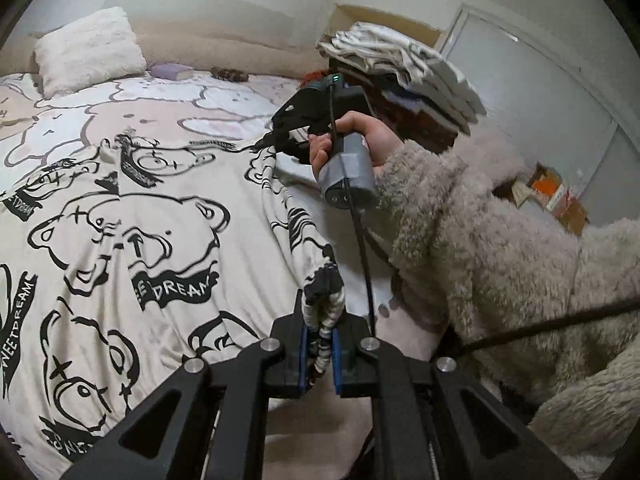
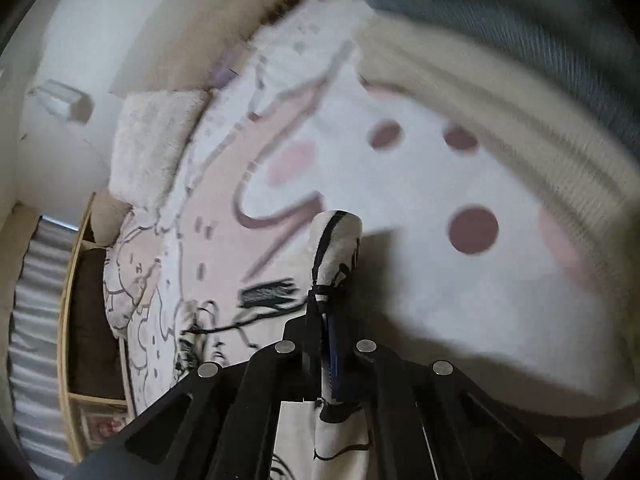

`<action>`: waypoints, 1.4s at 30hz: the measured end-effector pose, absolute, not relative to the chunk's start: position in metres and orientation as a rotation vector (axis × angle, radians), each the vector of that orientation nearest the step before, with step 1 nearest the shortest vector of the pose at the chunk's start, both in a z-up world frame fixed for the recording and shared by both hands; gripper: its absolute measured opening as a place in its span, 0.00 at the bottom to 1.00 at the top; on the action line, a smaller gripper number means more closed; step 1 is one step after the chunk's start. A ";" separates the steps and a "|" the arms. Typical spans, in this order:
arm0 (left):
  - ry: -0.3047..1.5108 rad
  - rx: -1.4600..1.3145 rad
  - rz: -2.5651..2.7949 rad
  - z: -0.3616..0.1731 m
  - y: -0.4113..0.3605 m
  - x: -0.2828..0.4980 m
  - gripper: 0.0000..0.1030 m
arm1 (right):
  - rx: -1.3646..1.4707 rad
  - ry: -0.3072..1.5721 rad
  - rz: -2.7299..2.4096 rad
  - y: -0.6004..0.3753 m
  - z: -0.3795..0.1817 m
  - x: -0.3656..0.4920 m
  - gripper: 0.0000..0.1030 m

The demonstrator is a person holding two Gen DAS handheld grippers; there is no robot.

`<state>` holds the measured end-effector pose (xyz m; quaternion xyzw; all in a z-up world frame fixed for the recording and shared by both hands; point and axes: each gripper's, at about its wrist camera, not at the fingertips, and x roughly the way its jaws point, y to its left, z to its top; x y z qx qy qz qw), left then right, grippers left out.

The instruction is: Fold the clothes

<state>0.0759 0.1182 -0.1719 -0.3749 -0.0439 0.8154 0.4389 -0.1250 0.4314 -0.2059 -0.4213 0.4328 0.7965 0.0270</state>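
A cream garment (image 1: 132, 232) printed with black bears and "SWEET DREAM" banners lies spread on the bed. My left gripper (image 1: 320, 344) is shut on a bunched edge of the garment at its near right side. My right gripper (image 1: 276, 140), held in a hand, pinches the same edge farther back. In the right wrist view my right gripper (image 2: 322, 320) is shut on a fold of the garment (image 2: 336, 240), which sticks up past the fingertips. That view is blurred.
The bed has a pink and white cartoon cover (image 1: 168, 104), a fluffy white pillow (image 1: 88, 48) and a purple book (image 1: 172, 71) at the head. A stack of folded clothes (image 1: 404, 64) stands at the back right. A fluffy sleeve (image 1: 480, 232) fills the right.
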 end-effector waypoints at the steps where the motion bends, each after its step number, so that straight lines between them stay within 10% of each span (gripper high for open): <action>1: -0.127 -0.915 2.042 -0.167 0.113 0.077 0.09 | -1.268 1.330 2.493 0.425 -0.193 -0.125 0.03; 12: -0.145 -0.913 2.348 -0.128 0.024 0.095 0.09 | -1.268 0.931 3.116 0.228 -0.028 -0.183 0.03; 27: -0.395 -1.348 2.236 -0.212 -0.060 0.101 0.10 | -2.139 0.227 2.988 -0.035 -0.197 -0.202 0.03; 35: -0.541 -1.407 2.155 -0.228 -0.072 0.099 0.13 | -1.988 0.137 3.118 -0.020 -0.147 -0.180 0.04; 36: -0.556 -1.408 2.149 -0.229 -0.072 0.099 0.14 | -1.944 0.110 3.160 -0.012 -0.131 -0.173 0.07; 37: -0.568 -1.408 2.146 -0.230 -0.073 0.099 0.14 | -1.897 0.086 3.195 -0.001 -0.117 -0.166 0.32; 38: -0.581 -1.409 2.143 -0.230 -0.073 0.100 0.15 | -1.846 0.067 3.223 0.013 -0.103 -0.156 0.88; 42: -0.607 -1.411 2.143 -0.230 -0.074 0.097 0.15 | -1.639 0.003 3.296 0.062 -0.074 -0.117 1.00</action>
